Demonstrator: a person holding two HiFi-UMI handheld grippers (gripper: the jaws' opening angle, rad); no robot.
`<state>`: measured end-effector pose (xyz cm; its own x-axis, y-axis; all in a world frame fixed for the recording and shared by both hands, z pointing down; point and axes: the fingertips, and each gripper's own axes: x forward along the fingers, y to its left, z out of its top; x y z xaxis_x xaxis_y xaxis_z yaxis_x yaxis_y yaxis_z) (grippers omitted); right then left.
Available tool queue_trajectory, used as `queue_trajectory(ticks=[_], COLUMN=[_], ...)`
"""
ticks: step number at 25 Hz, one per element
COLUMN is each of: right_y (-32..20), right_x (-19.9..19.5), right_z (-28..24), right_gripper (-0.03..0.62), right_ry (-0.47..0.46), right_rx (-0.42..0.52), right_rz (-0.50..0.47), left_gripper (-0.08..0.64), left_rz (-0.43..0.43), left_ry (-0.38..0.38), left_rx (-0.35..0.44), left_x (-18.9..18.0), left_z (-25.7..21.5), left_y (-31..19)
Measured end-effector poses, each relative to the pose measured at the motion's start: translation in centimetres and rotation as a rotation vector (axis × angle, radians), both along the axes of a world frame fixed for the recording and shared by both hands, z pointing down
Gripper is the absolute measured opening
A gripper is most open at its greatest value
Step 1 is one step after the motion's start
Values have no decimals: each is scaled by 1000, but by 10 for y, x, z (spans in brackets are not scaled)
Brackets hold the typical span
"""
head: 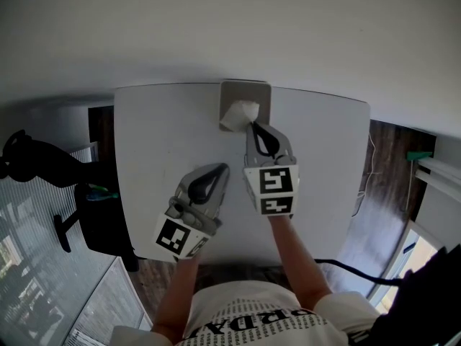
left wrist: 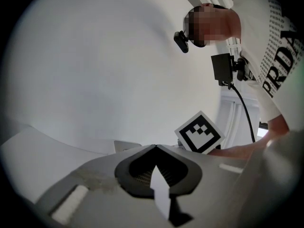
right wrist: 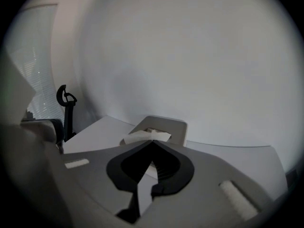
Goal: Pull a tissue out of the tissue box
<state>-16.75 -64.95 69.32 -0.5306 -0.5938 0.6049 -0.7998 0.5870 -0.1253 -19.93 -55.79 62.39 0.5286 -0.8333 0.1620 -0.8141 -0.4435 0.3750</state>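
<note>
A grey tissue box (head: 245, 92) stands at the far edge of the white table (head: 158, 135), against the wall. A white tissue (head: 238, 114) sticks out of its top and leans toward me. My right gripper (head: 251, 125) has its tips at that tissue and is shut on it. In the right gripper view the jaws (right wrist: 153, 141) meet right over the tissue (right wrist: 141, 137), with the box (right wrist: 167, 124) just behind. My left gripper (head: 225, 167) hovers over the table's middle, left of the right one, shut with nothing in it (left wrist: 155, 146).
A black office chair (head: 43, 166) stands left of the table. A black cable (head: 346, 269) runs along the floor at the near right. The white wall rises directly behind the box. The right gripper's marker cube (left wrist: 199, 133) shows in the left gripper view.
</note>
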Motion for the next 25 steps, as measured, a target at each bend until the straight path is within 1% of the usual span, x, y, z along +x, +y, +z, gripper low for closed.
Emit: queue_trajectory(ticks=[4, 13, 18, 25], right_y=[1, 19, 38, 82], right_x=[-1, -1, 1, 9], right_z=[-13, -65, -101, -153], right_gripper=[9, 9, 9, 9], right_ry=[-17, -59, -78, -90], right_rx=[8, 61, 94, 150], right_rz=[-10, -40, -68, -98], left_gripper=[-3, -3, -3, -3], left_rz=[-14, 6, 15, 49], left_ry=[12, -23, -39, -58], left_rx=[21, 98, 134, 176], left_x=[0, 5, 8, 23], left_z=[-13, -60, -87, -130], left_y=[-1, 19, 41, 80])
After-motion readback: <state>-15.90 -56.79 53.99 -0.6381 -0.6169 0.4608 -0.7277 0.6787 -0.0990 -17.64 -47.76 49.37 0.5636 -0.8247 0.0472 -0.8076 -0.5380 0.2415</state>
